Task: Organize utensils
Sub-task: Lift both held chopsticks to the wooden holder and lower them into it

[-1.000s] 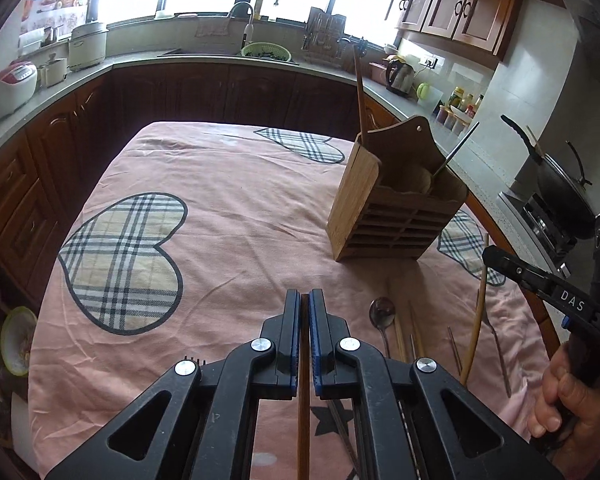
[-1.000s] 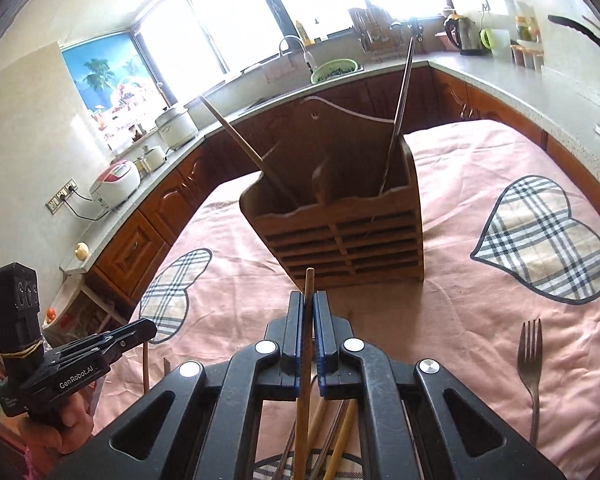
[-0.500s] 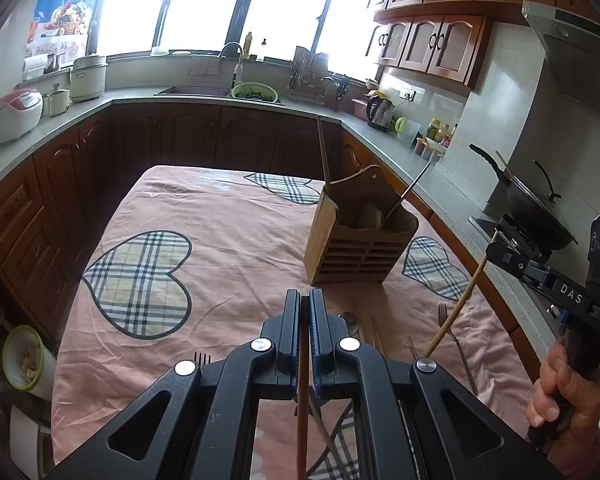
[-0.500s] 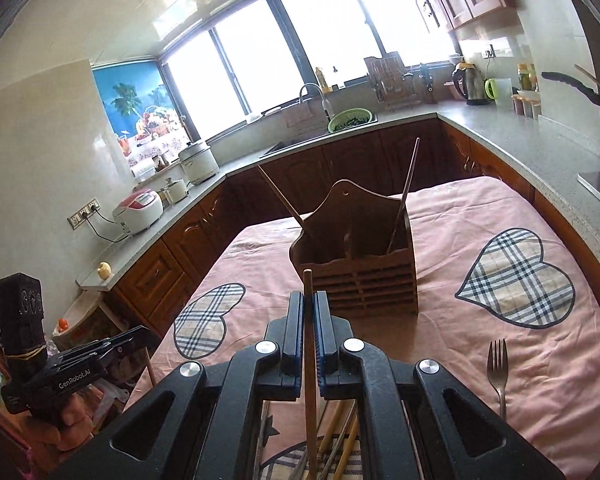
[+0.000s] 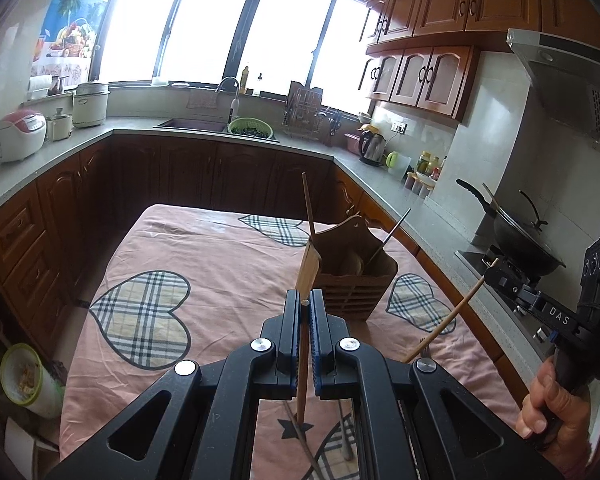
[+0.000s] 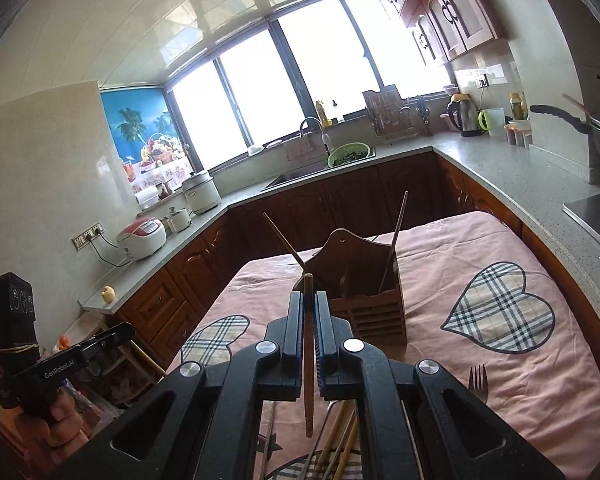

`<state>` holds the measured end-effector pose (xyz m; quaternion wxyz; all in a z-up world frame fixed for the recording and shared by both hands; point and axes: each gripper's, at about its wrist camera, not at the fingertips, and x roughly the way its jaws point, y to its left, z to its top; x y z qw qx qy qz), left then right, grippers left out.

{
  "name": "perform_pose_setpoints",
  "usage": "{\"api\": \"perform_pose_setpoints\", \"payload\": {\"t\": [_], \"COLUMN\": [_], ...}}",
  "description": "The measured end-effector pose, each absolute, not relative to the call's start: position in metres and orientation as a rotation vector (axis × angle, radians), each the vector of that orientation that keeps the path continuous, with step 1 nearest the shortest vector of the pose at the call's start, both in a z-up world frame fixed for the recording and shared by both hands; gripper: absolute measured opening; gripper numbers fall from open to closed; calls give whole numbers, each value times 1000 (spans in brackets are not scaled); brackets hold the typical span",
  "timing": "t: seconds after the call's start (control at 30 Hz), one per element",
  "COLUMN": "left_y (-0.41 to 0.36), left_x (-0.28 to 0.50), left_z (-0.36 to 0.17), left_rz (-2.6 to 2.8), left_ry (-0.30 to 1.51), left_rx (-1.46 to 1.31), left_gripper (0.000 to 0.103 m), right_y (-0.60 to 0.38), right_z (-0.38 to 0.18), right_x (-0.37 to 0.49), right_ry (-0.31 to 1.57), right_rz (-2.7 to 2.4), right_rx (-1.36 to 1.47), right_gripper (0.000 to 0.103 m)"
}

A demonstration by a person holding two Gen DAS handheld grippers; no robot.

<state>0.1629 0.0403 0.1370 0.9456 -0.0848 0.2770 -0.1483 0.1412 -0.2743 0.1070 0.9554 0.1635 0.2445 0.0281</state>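
Left wrist view: the left gripper [image 5: 304,314] is clamped on a brown wooden chopstick [image 5: 302,364], which runs down between the jaws, its top end level with the fingertips and its lower end hanging above the pink tablecloth [image 5: 228,264]. Past the fingertips stands the wooden utensil holder [image 5: 352,280], slatted on its front, with a wooden stick [image 5: 309,206] and a thin dark utensil [image 5: 390,236] leaning out of it. To the right the right gripper [image 5: 494,274], held in the person's hand [image 5: 556,404], grips a light wooden chopstick [image 5: 448,316] that slants down toward the cloth. A fork [image 5: 425,353] lies on the cloth by the chopstick's lower end. Bare cloth with plaid hearts spreads to the left of the holder; the table's right edge runs close by the counter [image 5: 432,224] and the stove with its wok [image 5: 520,240].

Right wrist view: the right gripper [image 6: 309,330] is closed on a reddish-brown chopstick [image 6: 308,360] that stands nearly upright between the jaws, its top above the fingertips and in front of the utensil holder [image 6: 364,288]. Two sticks lean out of the holder, one at each side. Below the gripper lies a bundle of loose utensils [image 6: 336,444], and a fork [image 6: 477,378] rests on the cloth to the right. The left gripper [image 6: 116,334] shows at the far left, off the table's edge. The cloth to the right of the holder is open.
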Motion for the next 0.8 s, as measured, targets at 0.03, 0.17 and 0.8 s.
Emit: {"api": "perform_pose_setpoints", "payload": {"t": [0.03,0.17,0.8], "left_y": [40,41,9], "left_x": [164,169,241], "left_z": [138,143,189], "left_rz": [-303,-305,-322], "left_ry": [559,537,357], "left_rx": [-176,-186,-175], "left_gripper": [3,3,3], "right_y": [-275,-281,-328], "right_z": [107,109,153], "right_x": [141,141,182], "right_ry": [494,480,325], "right_rz": [56,44,-53], "right_rx": [333,338,349], "right_gripper": [5,5,5]}}
